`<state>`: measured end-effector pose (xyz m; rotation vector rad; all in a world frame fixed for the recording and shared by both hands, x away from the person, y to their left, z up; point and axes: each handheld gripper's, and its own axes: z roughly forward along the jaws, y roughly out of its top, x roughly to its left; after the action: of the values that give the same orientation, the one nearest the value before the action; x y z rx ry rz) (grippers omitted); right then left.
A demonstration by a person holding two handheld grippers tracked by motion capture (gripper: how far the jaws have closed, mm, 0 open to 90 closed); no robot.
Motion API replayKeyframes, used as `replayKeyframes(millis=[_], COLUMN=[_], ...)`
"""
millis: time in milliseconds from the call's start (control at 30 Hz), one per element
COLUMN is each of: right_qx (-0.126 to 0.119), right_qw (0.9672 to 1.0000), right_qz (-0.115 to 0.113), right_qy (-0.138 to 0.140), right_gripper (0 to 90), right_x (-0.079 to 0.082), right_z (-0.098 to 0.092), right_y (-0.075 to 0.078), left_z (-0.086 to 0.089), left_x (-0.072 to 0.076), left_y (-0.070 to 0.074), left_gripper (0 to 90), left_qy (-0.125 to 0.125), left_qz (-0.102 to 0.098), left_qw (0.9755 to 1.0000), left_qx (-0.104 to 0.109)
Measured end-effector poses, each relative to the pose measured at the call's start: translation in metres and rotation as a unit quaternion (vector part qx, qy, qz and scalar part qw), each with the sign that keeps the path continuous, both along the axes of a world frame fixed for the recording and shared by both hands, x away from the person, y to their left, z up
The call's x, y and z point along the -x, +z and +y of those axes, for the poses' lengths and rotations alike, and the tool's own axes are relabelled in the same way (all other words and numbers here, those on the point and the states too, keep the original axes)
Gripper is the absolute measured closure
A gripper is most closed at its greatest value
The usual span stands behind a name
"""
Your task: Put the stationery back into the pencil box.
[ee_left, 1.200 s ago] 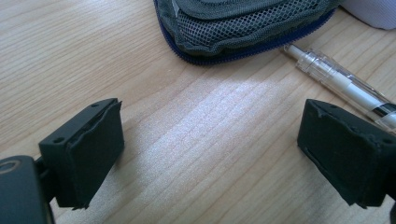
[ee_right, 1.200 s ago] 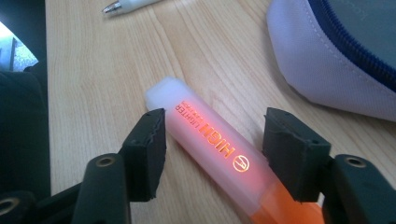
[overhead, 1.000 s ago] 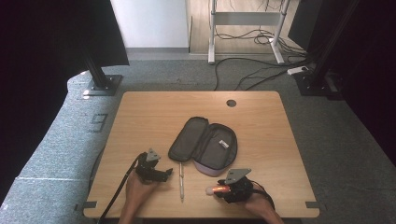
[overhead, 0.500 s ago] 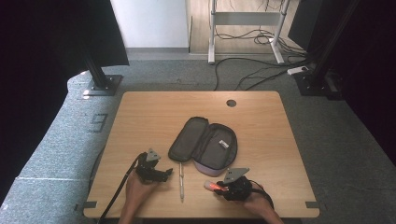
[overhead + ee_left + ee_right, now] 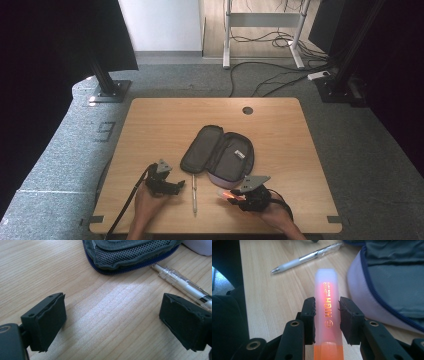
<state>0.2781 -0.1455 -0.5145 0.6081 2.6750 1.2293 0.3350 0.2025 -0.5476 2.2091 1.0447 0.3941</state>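
Right claw just closed, pinching orange "HIGH LIGHTER" marker, left claw spread.

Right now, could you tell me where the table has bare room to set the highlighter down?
The far strip between the pencil case and the cable hole is bare, as are the table's left and right sides. It is crowded near the front edge, where the pen lies between both tools.

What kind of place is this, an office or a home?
Probably an office or lab set up for recording. A wooden desk with a cable hole stands on grey carpet, black curtains hang at the sides, and loose cables run across the floor.
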Motion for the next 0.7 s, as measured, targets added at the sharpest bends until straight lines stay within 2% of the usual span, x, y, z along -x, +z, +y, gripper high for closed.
replayKeyframes(millis=[367,700], right_qx=[-0.020,-0.019], right_qw=[0.9994,0.9982], right_qz=[-0.007,-0.026], right_qy=[-0.027,-0.051], right_gripper=[65.5,65.5], right_x=[-0.012,-0.028], right_z=[-0.007,-0.010], right_y=[0.019,0.035], left_z=[0.000,0.000], left_x=[0.000,0.000], left_y=[0.000,0.000], left_gripper=[6.6,6.6], left_qy=[-0.001,0.000], left_qz=[0.001,0.000], left_qw=[1.0000,1.0000], left_qx=[0.000,0.000])
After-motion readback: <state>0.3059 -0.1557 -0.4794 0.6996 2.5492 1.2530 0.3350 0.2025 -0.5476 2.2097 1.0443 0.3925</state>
